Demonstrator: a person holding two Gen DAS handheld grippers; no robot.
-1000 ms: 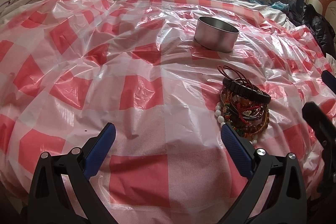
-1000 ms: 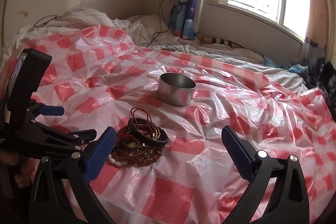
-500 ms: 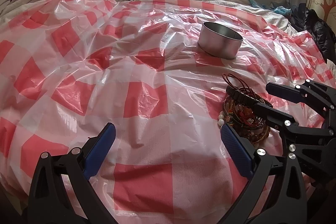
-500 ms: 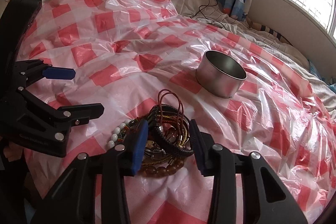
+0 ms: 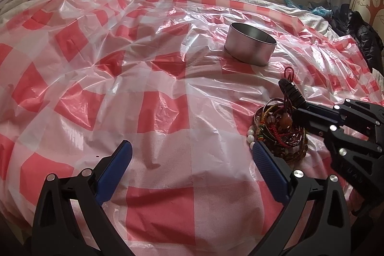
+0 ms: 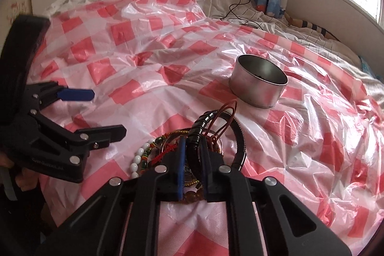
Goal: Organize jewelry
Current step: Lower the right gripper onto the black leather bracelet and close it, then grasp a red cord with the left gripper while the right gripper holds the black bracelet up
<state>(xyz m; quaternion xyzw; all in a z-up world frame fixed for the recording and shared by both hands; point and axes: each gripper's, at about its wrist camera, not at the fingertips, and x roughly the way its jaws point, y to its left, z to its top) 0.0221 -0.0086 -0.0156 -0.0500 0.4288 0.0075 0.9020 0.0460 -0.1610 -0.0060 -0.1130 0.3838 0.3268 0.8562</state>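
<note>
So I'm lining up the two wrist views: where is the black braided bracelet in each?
Left wrist view: the black braided bracelet is at right of centre, rising from the jewelry pile, pinched by the right tongs.
Right wrist view: bottom centre, clamped between the tongs.
Shared landmark: the metal tin, beyond the bracelet in both views.

Only one piece of lettering was found: pale embossed characters along the black body of the left gripper (image 6: 106,113), seen from the right wrist, too faint and slanted to be spelled out with confidence. Similar raised marks on the right gripper (image 5: 303,109), seen from the left wrist, were illegible. Nothing else was readable.
</note>
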